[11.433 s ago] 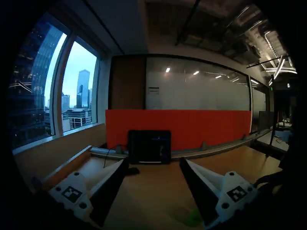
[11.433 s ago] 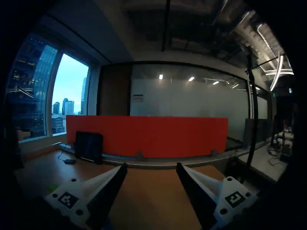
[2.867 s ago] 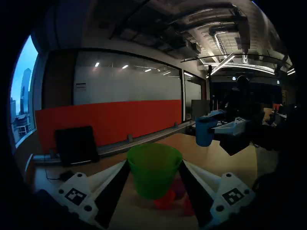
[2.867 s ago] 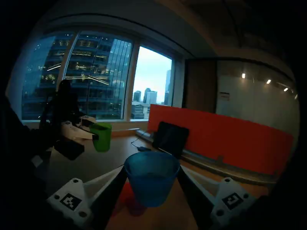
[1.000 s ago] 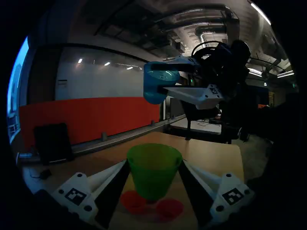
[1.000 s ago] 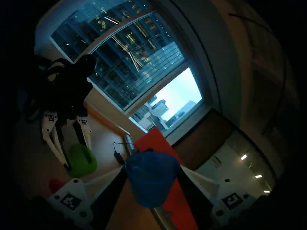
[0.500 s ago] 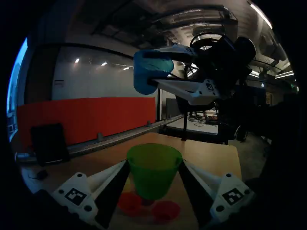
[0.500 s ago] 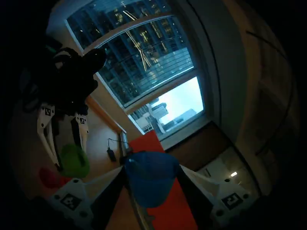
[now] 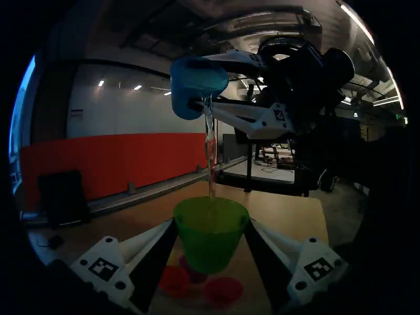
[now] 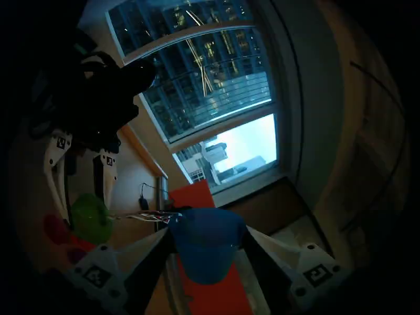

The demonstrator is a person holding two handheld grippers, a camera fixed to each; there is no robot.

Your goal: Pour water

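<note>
Water is coming down as a thin, clear, slightly wobbly stream, falling from the lip of the blue cup straight into the open mouth of the green cup below it. Nearest in the left gripper view, the left gripper is pinching that green cup from both sides, with the two white fingers pressing on its walls. The cup is sitting upright and is see-through enough that the light is glowing in it.

Just under it, a couple of red discs and a purple one are lying on the wooden table. Higher up and a bit farther off, the right gripper is clamping the blue cup between its fingers and tipping it over nearly onto its side, rim pointing down and left.

In the right gripper view the same blue cup is sitting close between the fingers, with the green one off to the lower left. Way at the back, an orange-red partition is running along the table's far edge with a dark screen leaning in front of it. A big window is showing city towers.
</note>
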